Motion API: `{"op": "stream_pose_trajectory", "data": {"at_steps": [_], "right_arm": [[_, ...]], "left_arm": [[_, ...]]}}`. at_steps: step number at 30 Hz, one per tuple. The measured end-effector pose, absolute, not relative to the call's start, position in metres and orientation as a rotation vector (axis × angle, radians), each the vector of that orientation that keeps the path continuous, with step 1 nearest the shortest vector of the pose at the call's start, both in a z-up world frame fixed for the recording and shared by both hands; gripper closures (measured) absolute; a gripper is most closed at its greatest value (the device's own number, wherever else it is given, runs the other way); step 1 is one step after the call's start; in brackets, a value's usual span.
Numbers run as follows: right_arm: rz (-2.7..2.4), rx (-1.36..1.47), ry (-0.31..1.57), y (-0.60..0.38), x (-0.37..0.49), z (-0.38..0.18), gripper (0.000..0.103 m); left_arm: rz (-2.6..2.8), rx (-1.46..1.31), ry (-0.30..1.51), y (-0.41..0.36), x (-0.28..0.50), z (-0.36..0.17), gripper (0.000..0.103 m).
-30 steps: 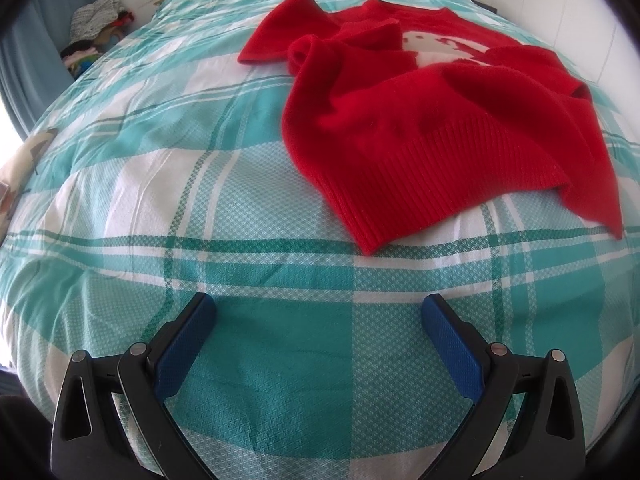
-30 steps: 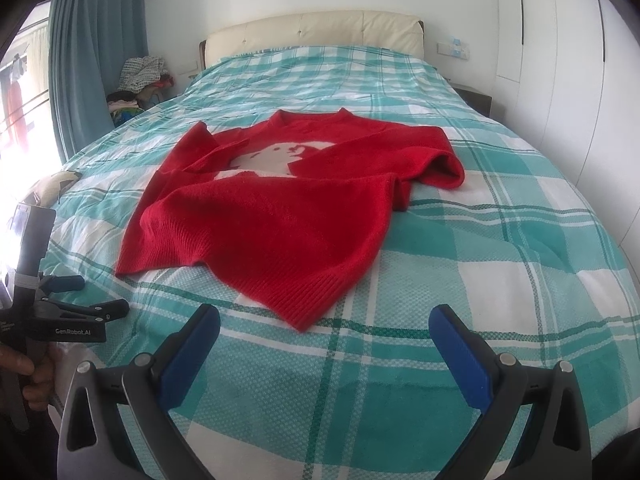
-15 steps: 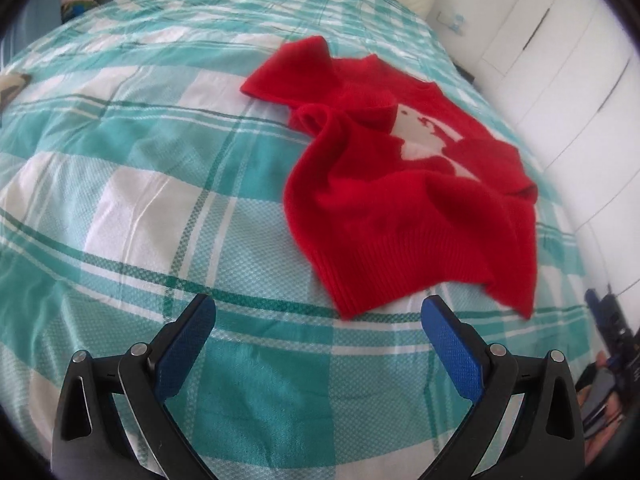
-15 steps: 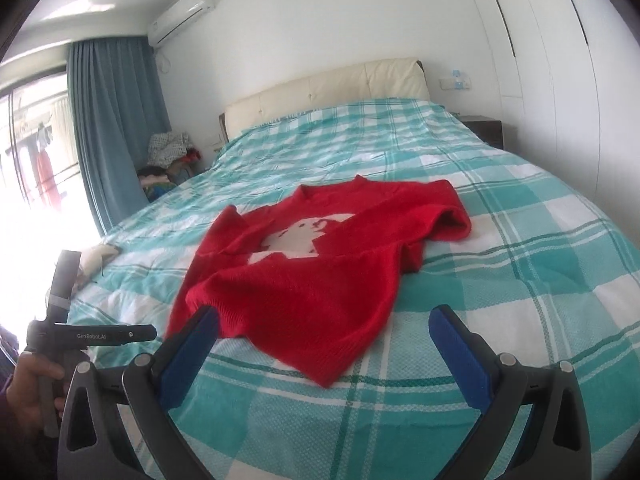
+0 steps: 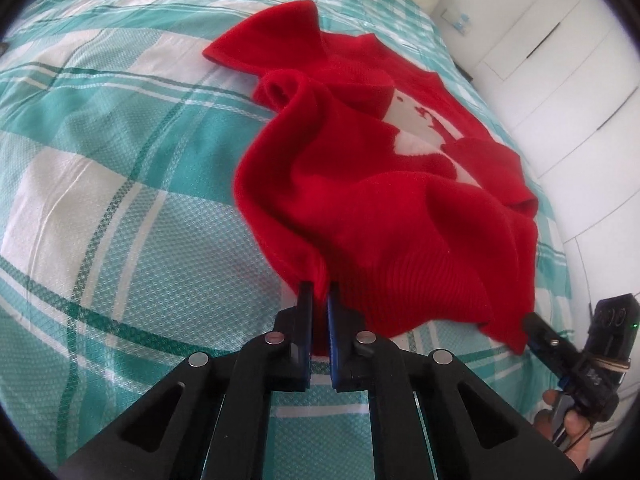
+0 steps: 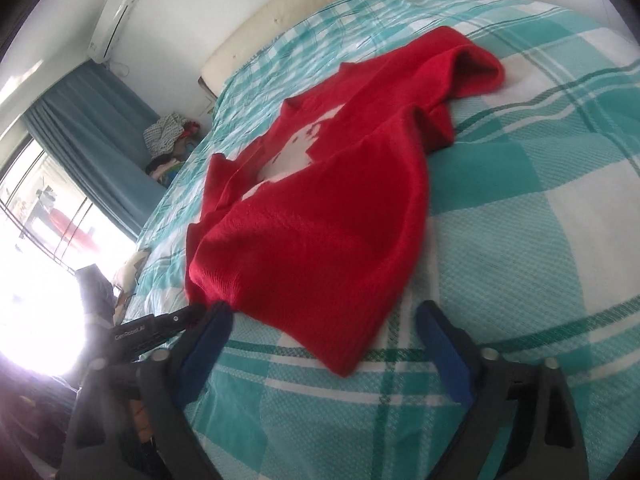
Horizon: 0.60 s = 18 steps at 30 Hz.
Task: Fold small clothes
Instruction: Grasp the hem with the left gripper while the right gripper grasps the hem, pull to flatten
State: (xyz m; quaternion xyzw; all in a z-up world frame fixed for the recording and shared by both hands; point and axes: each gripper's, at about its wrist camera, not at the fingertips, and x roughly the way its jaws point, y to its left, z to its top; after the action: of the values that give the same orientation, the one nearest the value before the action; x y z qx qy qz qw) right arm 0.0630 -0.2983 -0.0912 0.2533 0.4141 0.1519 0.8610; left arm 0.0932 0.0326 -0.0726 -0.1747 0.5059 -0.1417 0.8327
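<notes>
A red knitted sweater (image 5: 360,200) with a white motif lies crumpled on the bed's teal-and-white checked cover (image 5: 120,200). My left gripper (image 5: 320,296) is shut on the near left corner of its ribbed hem, and red cloth shows between the blue pads. In the right wrist view the sweater (image 6: 320,220) spreads ahead, with the left gripper (image 6: 192,312) at its left corner. My right gripper (image 6: 324,308) is half open and its jaws are closing. The other hem corner lies between its blue pads (image 6: 440,344), which do not press on it. In the left wrist view the right gripper (image 5: 536,326) sits beside that corner.
A cream headboard (image 6: 300,12) stands at the bed's far end, and white wardrobe doors (image 5: 560,60) run along its right side. Blue curtains (image 6: 100,140), a bright window and a pile of clothes (image 6: 168,140) are beyond its left side. A hand (image 5: 568,436) holds the right gripper.
The left gripper moved forward to the sweater's hem and shut on its corner. The right gripper dropped and rolled toward the other corner, and its jaws narrowed.
</notes>
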Motion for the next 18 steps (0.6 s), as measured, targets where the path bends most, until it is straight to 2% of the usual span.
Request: {"op": "stream_pose_trajectory", "data": {"at_steps": [1, 2, 8, 11, 15, 18], "right_arm": [[0.31, 0.514, 0.898, -0.295, 0.068, -0.095, 0.071], [0.282, 0.495, 0.919, -0.295, 0.069, -0.099, 0.098], [0.354, 0.532, 0.869, -0.315, 0.021, -0.051, 0.099], [0.366, 0.498, 0.899, -0.318, 0.0, -0.039, 0.099], [0.261, 0.418, 1.018, -0.318, -0.001, -0.082, 0.099], [0.238, 0.397, 1.015, -0.317, -0.004, -0.099, 0.099]], "left_arm": [[-0.301, -0.398, 1.076, 0.038, 0.091, -0.071, 0.1], [-0.302, -0.417, 1.078, 0.044, 0.088, -0.067, 0.1], [-0.365, -0.445, 1.034, 0.086, 0.032, -0.013, 0.101], [-0.386, -0.415, 1.068, 0.086, 0.021, -0.012, 0.101], [-0.358, -0.352, 1.115, 0.078, 0.021, -0.038, 0.101], [-0.34, -0.318, 1.122, 0.079, 0.013, -0.052, 0.101]]}}
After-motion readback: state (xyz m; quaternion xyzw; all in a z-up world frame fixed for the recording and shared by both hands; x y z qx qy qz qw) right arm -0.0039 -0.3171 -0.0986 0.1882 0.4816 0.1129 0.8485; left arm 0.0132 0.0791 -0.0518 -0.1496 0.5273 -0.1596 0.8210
